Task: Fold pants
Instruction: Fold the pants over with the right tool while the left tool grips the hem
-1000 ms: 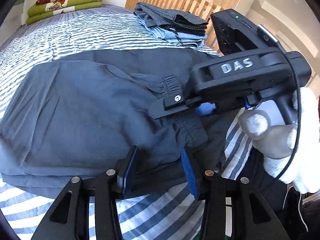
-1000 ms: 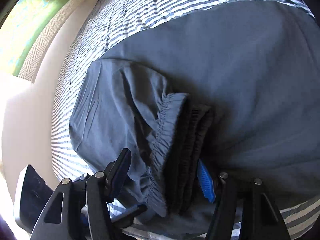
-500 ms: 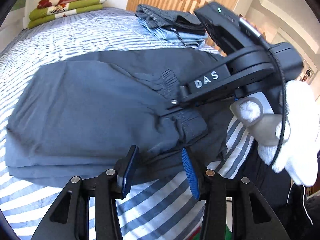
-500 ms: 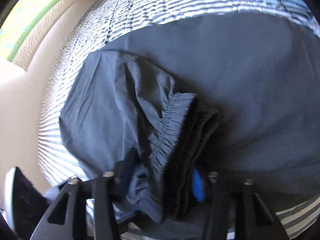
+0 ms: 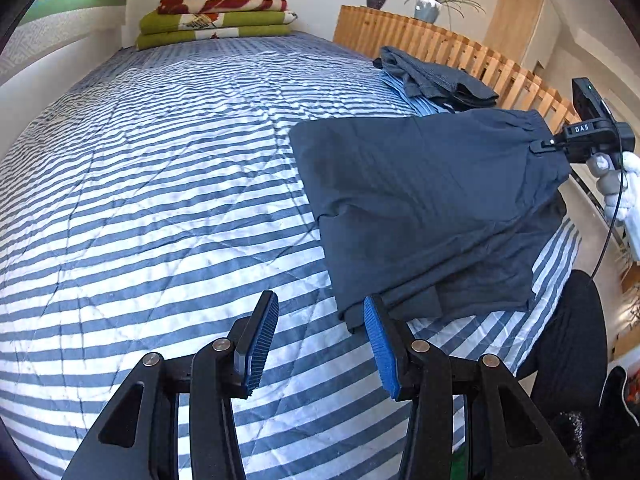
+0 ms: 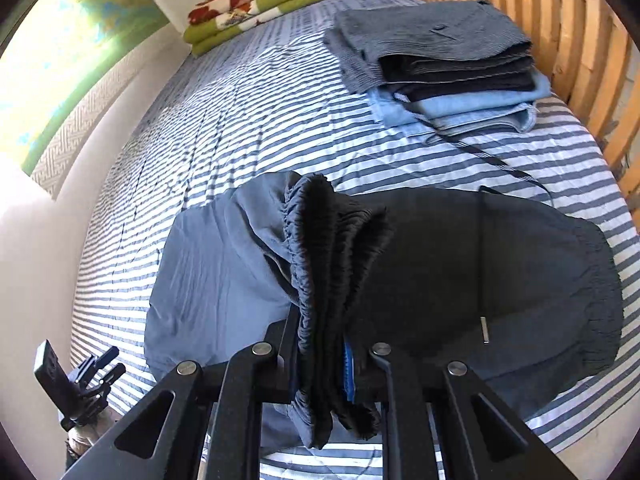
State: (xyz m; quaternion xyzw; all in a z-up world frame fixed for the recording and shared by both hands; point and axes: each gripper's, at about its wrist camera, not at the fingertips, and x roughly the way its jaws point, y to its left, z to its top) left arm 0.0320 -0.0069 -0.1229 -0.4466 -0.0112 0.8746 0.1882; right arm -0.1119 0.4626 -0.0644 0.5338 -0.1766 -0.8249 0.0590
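Two claws: my right gripper has just been closing and clamps the pants by their bunched waistband, lifted above the striped bed. My left gripper gapes, empty, over bare quilt; only its view shows my gloved hand. Folded clothes flank the slatted rail.

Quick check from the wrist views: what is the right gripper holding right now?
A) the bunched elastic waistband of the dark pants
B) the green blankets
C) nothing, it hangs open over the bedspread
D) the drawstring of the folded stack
A: the right gripper is clamped on the gathered waistband of the dark pants.
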